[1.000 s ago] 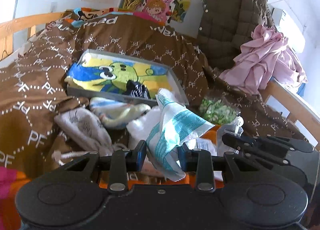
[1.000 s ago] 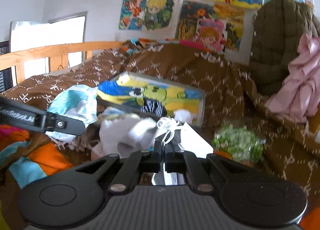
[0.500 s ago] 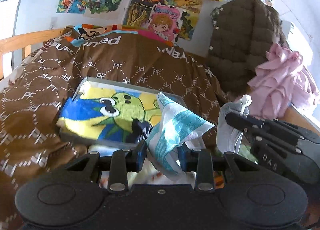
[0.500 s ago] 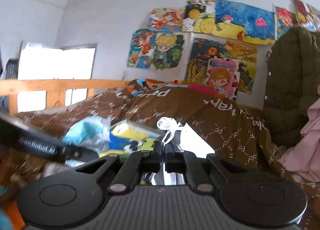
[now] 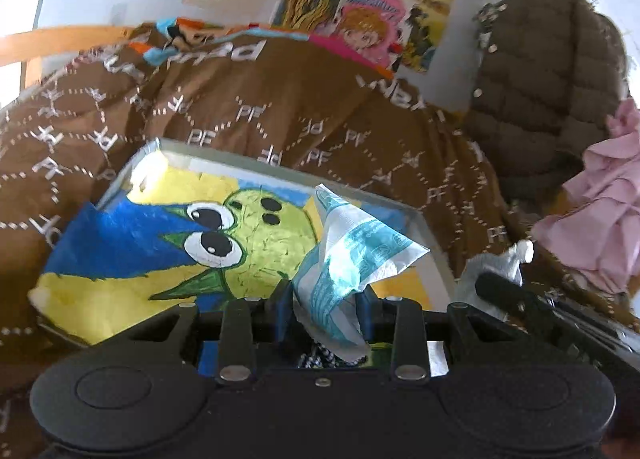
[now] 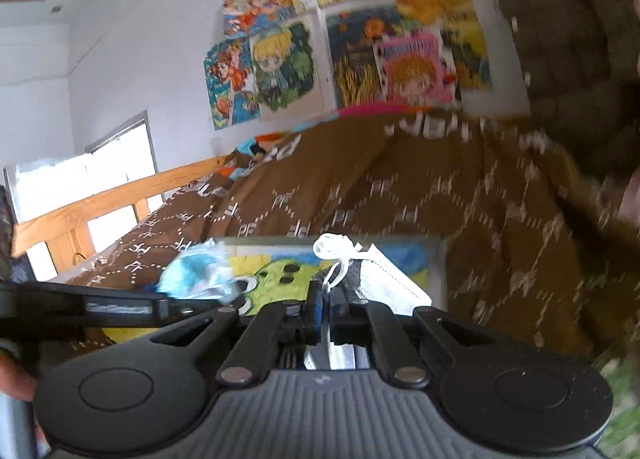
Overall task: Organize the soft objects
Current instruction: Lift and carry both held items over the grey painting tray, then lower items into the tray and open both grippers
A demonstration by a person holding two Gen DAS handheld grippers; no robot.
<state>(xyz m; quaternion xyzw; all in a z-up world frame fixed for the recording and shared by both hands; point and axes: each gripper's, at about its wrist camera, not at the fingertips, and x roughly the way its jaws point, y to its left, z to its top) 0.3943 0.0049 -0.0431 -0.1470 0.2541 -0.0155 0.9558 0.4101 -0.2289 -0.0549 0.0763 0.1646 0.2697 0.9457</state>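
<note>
Left wrist view: my left gripper (image 5: 325, 305) pinches a packet (image 5: 352, 255) over the tray (image 5: 424, 227); the right gripper (image 6: 326, 299), shut on a mask (image 6: 384, 279), risks dropping it beside the tray.

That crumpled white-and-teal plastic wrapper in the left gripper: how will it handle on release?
The crumpled white-and-teal plastic wrapper is probably floppy: it creases and droops below the left gripper. It looks light and thin, so it may drift or cling rather than drop cleanly into the cartoon-lined tray.

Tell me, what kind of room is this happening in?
Most likely a child's bedroom. A brown patterned quilt lies rumpled over a bed with a wooden rail, cartoon posters cover the wall, and a brown quilted jacket hangs at one end.
</note>
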